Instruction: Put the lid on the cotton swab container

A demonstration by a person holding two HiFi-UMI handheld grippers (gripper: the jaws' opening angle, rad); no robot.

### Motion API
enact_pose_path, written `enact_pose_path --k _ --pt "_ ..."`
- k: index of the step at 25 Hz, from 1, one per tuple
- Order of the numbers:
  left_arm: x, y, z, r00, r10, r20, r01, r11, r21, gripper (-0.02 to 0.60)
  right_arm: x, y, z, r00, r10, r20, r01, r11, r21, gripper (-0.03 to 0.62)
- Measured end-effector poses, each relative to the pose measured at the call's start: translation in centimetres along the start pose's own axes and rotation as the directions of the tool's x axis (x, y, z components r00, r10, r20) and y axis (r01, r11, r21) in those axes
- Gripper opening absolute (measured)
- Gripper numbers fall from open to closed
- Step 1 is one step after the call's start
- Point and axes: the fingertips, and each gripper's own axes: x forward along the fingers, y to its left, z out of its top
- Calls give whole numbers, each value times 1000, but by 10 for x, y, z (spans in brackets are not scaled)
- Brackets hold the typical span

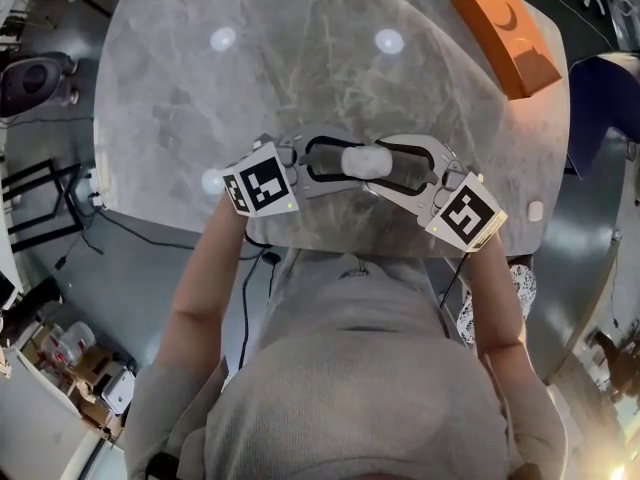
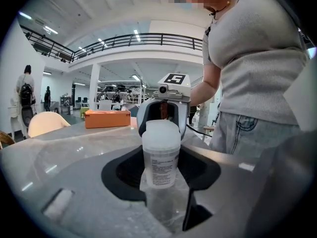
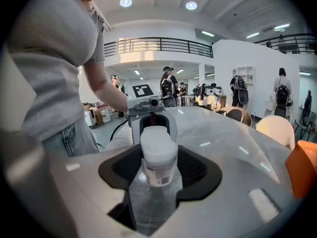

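**Two grippers on one small tub, lid already on top**

Both tools meet at the middle of the head view, near the lower edge of the grey marble table (image 1: 300,78). The cotton swab container (image 2: 161,170) stands upright there between them. Its lid (image 3: 158,145), a whitish cap a little wider than the body, sits on top and looks level. Whether it is fully pressed home cannot be told.

The left gripper (image 1: 338,163) comes in from the left of the frame. Its jaws are drawn in narrow and appear closed on the clear body, below the cap. The right gripper (image 1: 395,165) faces it from the right, and its jaws look closed at the height of the lid. An orange box (image 1: 505,33) lies well apart at the upper right.

The tub is probably very light, made of thin, smooth plastic that is stiff enough to hold but likely to flex under a hard squeeze. Being round and slick, it may twist or slip between flat pads, and being tall and narrow, it would tip easily. The safest hold is across the body around the printed label (image 2: 159,170). The lid is best taken by its sides and pressed straight down.
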Motion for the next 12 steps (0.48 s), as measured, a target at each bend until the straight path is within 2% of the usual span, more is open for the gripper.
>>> enact_pose_path --k 12 --pt "12 -2 -29 996 -42 -79 41 999 -14 199 8 0 -23 1000 6 -12 -6 999 37 229"
